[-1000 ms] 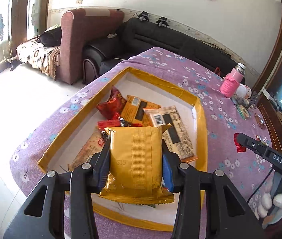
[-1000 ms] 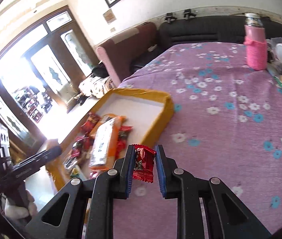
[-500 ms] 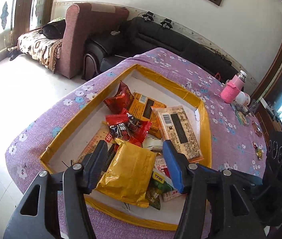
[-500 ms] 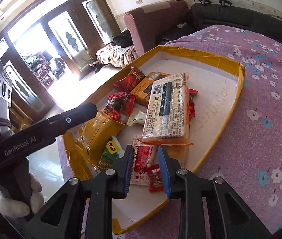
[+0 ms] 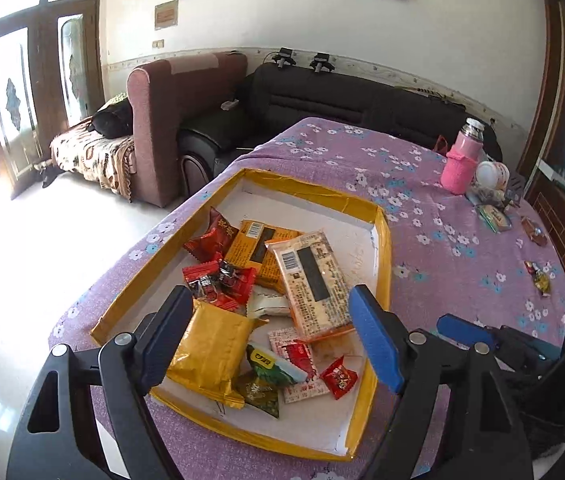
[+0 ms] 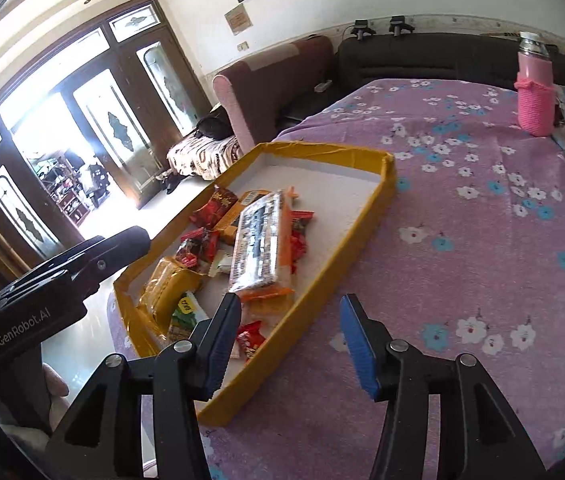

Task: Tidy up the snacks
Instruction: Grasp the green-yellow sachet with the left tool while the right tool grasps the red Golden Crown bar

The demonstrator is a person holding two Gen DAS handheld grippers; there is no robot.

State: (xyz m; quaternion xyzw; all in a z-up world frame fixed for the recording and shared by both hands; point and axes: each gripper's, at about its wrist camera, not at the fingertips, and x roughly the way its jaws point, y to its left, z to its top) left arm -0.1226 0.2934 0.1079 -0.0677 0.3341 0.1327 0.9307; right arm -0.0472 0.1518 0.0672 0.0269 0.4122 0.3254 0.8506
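Note:
A shallow yellow-rimmed tray (image 5: 383, 256) (image 6: 366, 220) on the purple flowered table holds several snack packets. A gold packet (image 5: 212, 350) (image 6: 162, 286) lies at its near left. A small red candy (image 5: 339, 376) (image 6: 251, 338) lies at its near right. A long clear-wrapped cracker pack (image 5: 312, 280) (image 6: 260, 238) lies in the middle. My left gripper (image 5: 272, 338) is open and empty above the tray's near end. My right gripper (image 6: 288, 340) is open and empty over the tray's right rim. A small wrapped candy (image 5: 538, 276) lies loose on the cloth to the right.
A pink-sleeved bottle (image 5: 464, 158) (image 6: 534, 92) and small items (image 5: 494, 212) stand at the table's far right. Sofas (image 5: 322, 96) lie beyond the far edge. The floor drops off left of the tray. The right gripper shows in the left wrist view (image 5: 494, 340).
My left gripper let go of the gold packet into the tray and pulled back. My right gripper carried the red candy over the tray, opened, and dropped it there.

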